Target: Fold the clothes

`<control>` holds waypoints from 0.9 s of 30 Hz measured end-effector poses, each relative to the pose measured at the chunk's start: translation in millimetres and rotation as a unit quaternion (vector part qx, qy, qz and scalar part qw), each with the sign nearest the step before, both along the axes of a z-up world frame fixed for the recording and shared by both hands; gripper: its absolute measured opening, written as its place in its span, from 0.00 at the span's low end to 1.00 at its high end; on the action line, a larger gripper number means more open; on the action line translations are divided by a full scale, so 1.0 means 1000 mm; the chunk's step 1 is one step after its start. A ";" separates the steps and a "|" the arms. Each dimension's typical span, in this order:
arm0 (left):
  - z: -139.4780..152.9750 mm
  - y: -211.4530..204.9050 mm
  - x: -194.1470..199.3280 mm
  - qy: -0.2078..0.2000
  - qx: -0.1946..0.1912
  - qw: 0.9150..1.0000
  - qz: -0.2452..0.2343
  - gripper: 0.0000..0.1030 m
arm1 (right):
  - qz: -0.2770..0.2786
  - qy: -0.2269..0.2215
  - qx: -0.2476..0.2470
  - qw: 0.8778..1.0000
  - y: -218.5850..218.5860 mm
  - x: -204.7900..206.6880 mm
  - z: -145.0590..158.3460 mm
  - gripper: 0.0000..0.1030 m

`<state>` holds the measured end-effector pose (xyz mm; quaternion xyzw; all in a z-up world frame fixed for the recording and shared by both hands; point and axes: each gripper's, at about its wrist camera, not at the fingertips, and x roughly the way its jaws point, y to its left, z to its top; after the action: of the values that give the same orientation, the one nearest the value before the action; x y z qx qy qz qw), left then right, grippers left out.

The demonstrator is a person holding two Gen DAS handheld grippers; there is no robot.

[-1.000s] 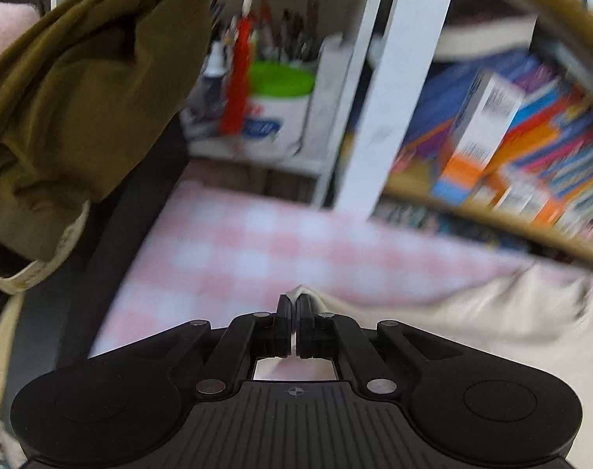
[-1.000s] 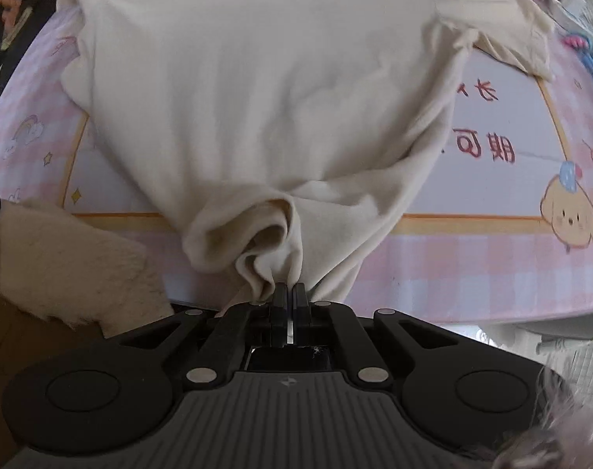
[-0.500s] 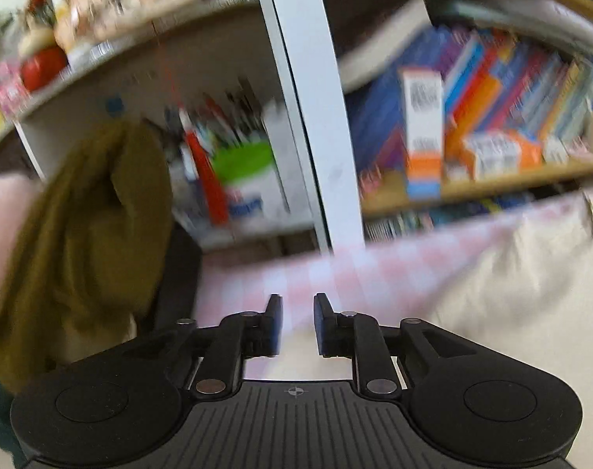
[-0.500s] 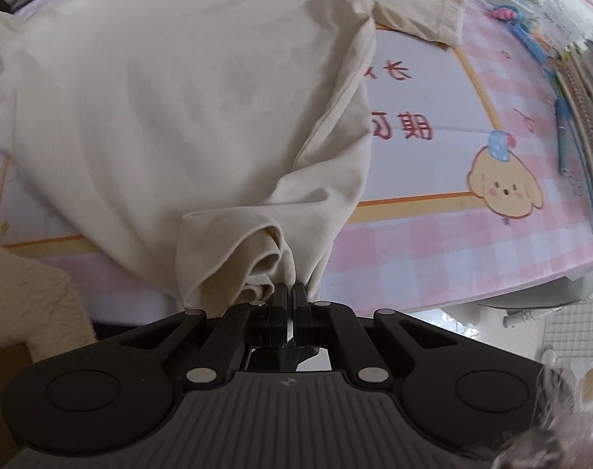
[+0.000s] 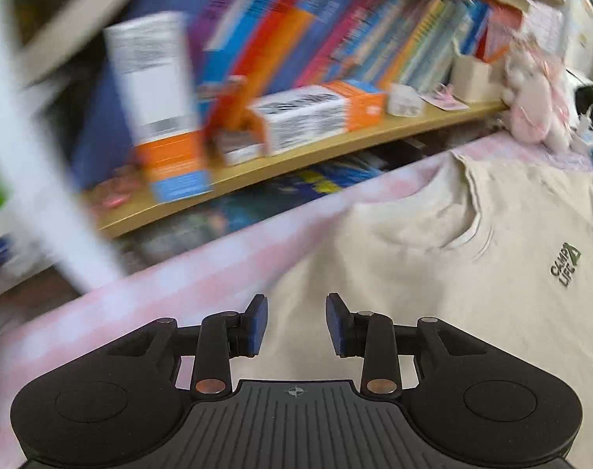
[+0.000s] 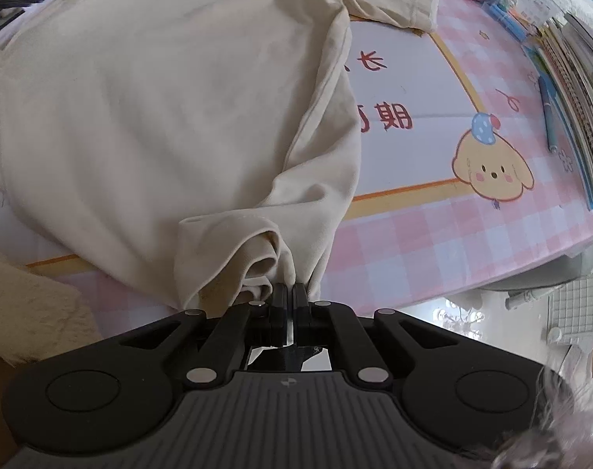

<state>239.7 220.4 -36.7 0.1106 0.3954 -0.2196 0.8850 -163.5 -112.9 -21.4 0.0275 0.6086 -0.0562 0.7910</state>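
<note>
Pinching one cream T-shirt's [image 6: 171,109] hem, right hand-held gripper [image 6: 290,293]; left hand-held gripper [image 5: 295,312] agape, empty.

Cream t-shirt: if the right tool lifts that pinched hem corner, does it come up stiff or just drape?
Likely drapes: the cream t-shirt already bunches in soft folds where the right tool is shut on it. Probably light, since the thin fabric lies flat elsewhere. It may slide on the mat, which looks smooth. The left tool is open, holding nothing.

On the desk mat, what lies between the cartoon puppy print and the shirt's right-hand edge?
Only bare desk mat: white panel with red characters between the puppy print and the cream T-shirt, per the right wrist view.
</note>
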 end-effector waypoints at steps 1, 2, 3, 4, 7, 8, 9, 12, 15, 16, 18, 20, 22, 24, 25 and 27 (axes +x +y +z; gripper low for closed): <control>-0.002 -0.009 0.007 0.004 -0.002 1.000 -0.005 0.34 | -0.002 0.001 0.000 1.000 0.000 0.000 0.000 0.03; -0.005 -0.018 0.014 0.008 -0.003 1.000 -0.011 0.37 | -0.004 0.002 0.001 1.000 0.001 -0.001 0.000 0.02; -0.007 -0.026 0.019 0.014 -0.001 1.000 -0.016 0.39 | -0.008 0.002 0.001 1.000 0.001 -0.001 0.000 0.02; -0.011 -0.035 0.025 0.019 0.006 1.000 -0.023 0.39 | -0.011 0.002 0.002 1.000 0.000 -0.001 0.000 0.02; -0.017 -0.050 0.033 0.027 0.014 0.999 -0.038 0.40 | -0.021 0.001 0.003 1.000 -0.001 -0.001 0.000 0.02; -0.018 -0.051 0.035 0.028 0.009 0.999 -0.039 0.39 | -0.025 0.000 0.003 1.000 -0.001 -0.001 0.000 0.02; -0.018 -0.052 0.038 0.030 0.003 0.999 -0.039 0.37 | -0.028 0.000 0.003 1.000 -0.002 -0.001 0.000 0.02; -0.016 -0.047 0.048 0.037 -0.023 0.999 -0.027 0.10 | -0.039 -0.001 0.004 0.999 -0.003 0.000 0.000 0.03; -0.015 -0.051 0.061 0.046 -0.030 0.998 -0.019 0.07 | -0.049 -0.004 0.010 0.999 -0.005 0.001 -0.001 0.03; -0.015 -0.053 0.065 0.041 -0.025 0.999 -0.011 0.07 | -0.050 -0.005 0.012 0.999 -0.006 0.003 -0.002 0.03; -0.016 -0.057 0.073 0.031 -0.017 0.999 0.004 0.07 | -0.053 -0.012 0.018 0.998 -0.007 0.004 -0.002 0.03; -0.015 -0.060 0.086 0.025 -0.012 0.999 0.026 0.07 | -0.054 -0.024 0.024 0.998 -0.007 0.007 -0.001 0.03; -0.014 -0.062 0.099 0.022 -0.002 0.999 0.046 0.07 | -0.050 -0.039 0.027 0.998 -0.004 0.015 0.001 0.03; -0.013 -0.065 0.112 0.018 0.014 0.998 0.064 0.08 | -0.042 -0.055 0.029 0.997 0.000 0.024 0.002 0.03; -0.013 -0.066 0.116 0.020 0.020 0.997 0.071 0.08 | -0.038 -0.059 0.028 0.997 0.003 0.029 0.002 0.02; -0.011 -0.068 0.120 0.023 0.028 0.996 0.081 0.12 | -0.029 -0.067 0.025 0.997 0.009 0.040 0.002 0.03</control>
<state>359.6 152.6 -47.8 0.0979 0.4293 -0.1380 0.8872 -123.7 -104.1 -19.6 0.0686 0.5541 -0.0618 0.8273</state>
